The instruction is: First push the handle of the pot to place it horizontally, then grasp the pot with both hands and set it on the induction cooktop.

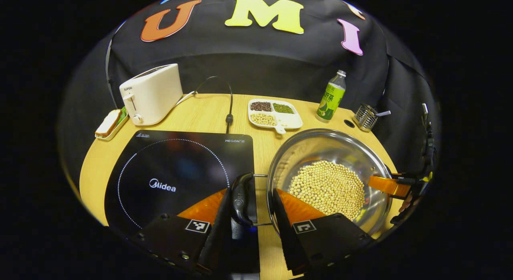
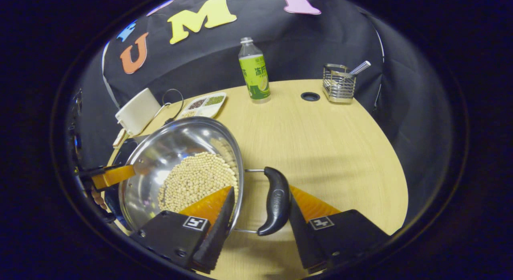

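I had my left claw (image 1: pixel 251 210) set around the pot's near handle (image 1: pixel 241 198): one finger lay left of the black grip, over the induction cooktop (image 1: pixel 176 175), and the other reached over the rim into the pot (image 1: pixel 328 177), above the pale beans (image 1: pixel 326 187). The gap between the fingers was middling, and I could not tell whether both pressed on the grip. The pot stood on the wooden surface (image 1: pixel 200 111) just right of the cooktop, its wire handle reaching over the cooktop's edge.

From my right claw (image 2: pixel 260 210) the same hold showed on the opposite handle (image 2: pixel 274 199): the left finger sat inside the rim over the beans (image 2: pixel 194 183), the right finger just outside the black grip, touching or nearly so. Again I could not say it was clamped. The pot (image 2: pixel 180 151) lay ahead and to the left of this claw.

Beyond the left claw stood a toaster (image 1: pixel 152 93), far left, with a small dish (image 1: pixel 110 125) of bread beside it. Straight ahead I saw a divided tray (image 1: pixel 274 113) of grains, a green bottle (image 1: pixel 332 97) and a wire rack (image 1: pixel 365 116) further right.
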The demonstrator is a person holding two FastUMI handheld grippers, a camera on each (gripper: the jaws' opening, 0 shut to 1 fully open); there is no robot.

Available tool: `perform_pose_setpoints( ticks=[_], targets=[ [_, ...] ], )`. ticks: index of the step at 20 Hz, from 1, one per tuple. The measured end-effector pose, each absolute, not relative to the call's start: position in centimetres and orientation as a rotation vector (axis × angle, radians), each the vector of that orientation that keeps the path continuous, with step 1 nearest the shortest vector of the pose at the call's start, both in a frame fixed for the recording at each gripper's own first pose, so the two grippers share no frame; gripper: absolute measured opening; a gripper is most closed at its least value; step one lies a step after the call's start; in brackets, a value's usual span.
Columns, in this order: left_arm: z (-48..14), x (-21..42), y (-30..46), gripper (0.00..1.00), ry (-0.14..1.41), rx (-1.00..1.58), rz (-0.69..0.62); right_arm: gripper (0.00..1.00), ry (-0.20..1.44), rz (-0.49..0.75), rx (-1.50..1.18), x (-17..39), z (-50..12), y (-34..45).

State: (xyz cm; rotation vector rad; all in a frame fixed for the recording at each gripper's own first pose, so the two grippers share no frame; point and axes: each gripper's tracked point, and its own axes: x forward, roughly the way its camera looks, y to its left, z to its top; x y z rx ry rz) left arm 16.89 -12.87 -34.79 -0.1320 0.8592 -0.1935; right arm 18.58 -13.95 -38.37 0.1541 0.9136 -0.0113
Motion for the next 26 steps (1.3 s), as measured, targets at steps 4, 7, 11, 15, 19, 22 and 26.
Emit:
perform_pose_setpoints(
  ticks=[4,7,11,15,19,22,26],
  targets=[
    [-34.4,16.2,-12.9,0.44,0.829,-0.111,-0.186,0.68,0.914,-0.074,0.136,18.3,-38.2,-14.7],
    [-34.2,14.9,-13.5,0.54,0.813,-0.105,-0.192,0.64,0.945,-0.102,0.151,16.6,-38.0,-15.1],
    [-33.7,12.7,-14.0,0.51,0.831,-0.177,-0.2,0.63,0.946,-0.13,0.156,13.6,-37.0,-15.3],
    [-33.0,11.8,-14.2,0.51,0.801,-0.136,-0.241,0.63,0.936,-0.168,0.158,11.4,-36.0,-15.5],
    [-31.1,11.0,-13.3,0.51,0.752,-0.129,-0.268,0.63,0.9,-0.172,0.167,9.9,-33.7,-14.9],
    [-29.2,10.3,-12.0,0.51,0.716,-0.122,-0.275,0.63,0.88,-0.159,0.153,9.6,-31.9,-13.4],
    [-26.7,10.0,-9.2,0.51,0.676,-0.112,-0.259,0.63,0.868,-0.121,0.133,9.7,-29.8,-10.2]
  ],
)
